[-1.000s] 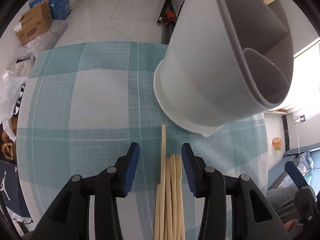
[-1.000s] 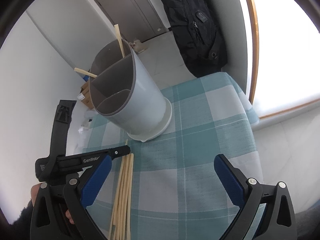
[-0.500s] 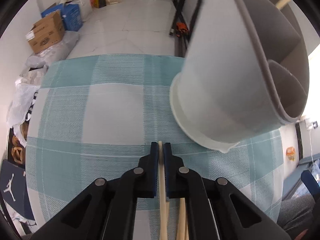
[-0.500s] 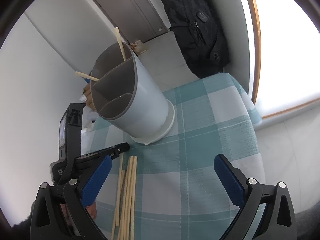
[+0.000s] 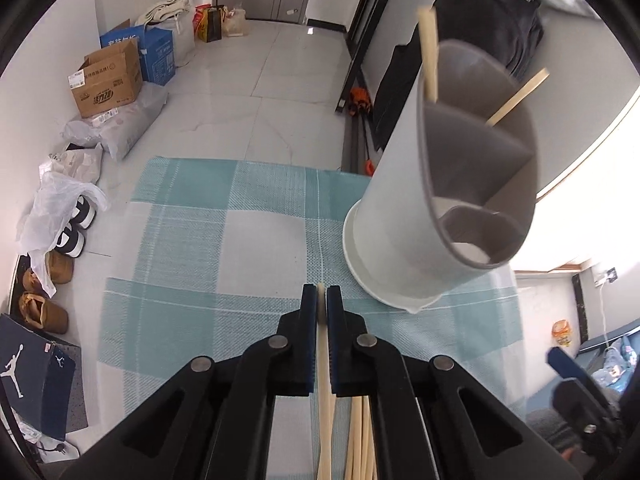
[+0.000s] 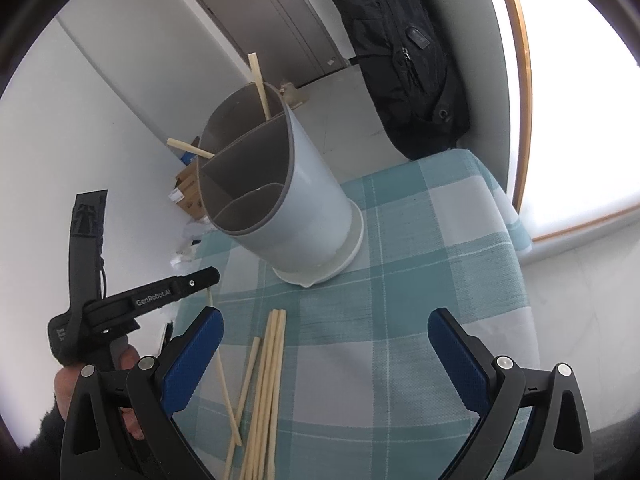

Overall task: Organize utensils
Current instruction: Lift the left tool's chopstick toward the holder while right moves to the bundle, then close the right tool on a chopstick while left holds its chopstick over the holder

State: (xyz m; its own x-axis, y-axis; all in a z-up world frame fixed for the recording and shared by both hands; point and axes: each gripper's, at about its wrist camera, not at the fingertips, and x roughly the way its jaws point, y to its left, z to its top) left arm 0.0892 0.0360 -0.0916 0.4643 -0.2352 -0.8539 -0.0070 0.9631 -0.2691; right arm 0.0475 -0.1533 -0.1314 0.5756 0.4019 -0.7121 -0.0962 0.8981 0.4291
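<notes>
A tall grey divided plastic utensil holder (image 6: 280,200) stands at the back of the checked-cloth counter (image 6: 420,280); loose wooden chopsticks (image 6: 268,380) lie before it, two more (image 6: 262,88) inside its rear compartment.

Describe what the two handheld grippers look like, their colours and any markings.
Both the left gripper and the right gripper have black plastic bodies with silver rivets and blue ribbed pads. The left one carries white GenRobot.AI lettering on its side. A dark sleeve covers the wrist.
</notes>
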